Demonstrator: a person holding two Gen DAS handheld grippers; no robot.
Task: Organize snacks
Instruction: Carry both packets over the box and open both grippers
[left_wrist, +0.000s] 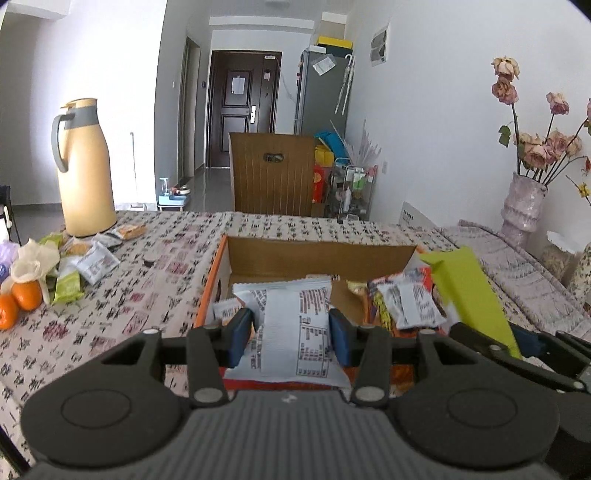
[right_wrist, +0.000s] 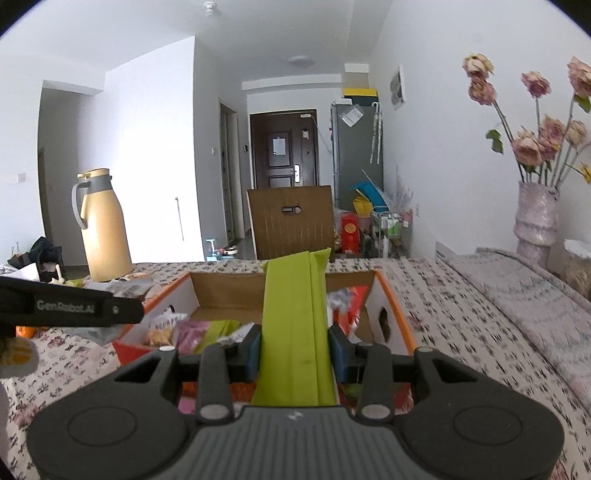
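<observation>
Left gripper (left_wrist: 291, 338) clamps white snack packet (left_wrist: 295, 332); right gripper (right_wrist: 295, 349) grips green packet (right_wrist: 295, 325), both poised over cardboard box (left_wrist: 317, 254), likely for sorting inside.

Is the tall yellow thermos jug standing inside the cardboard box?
No, the tall yellow thermos jug stands on the patterned tablecloth, left of the cardboard box.

A white snack packet (left_wrist: 295, 332) with black print was pinched between the blue pads of the left gripper (left_wrist: 291, 332). Just beyond and beneath it an orange-sided cardboard box (left_wrist: 317, 254) holding more packets was seen. To the right a lime-green packet (left_wrist: 469, 291) was held up by the right gripper (left_wrist: 517, 341). Far left, two oranges (left_wrist: 18, 301) lay beside loose packets (left_wrist: 92, 262) near a yellow thermos jug (left_wrist: 86, 170).
</observation>
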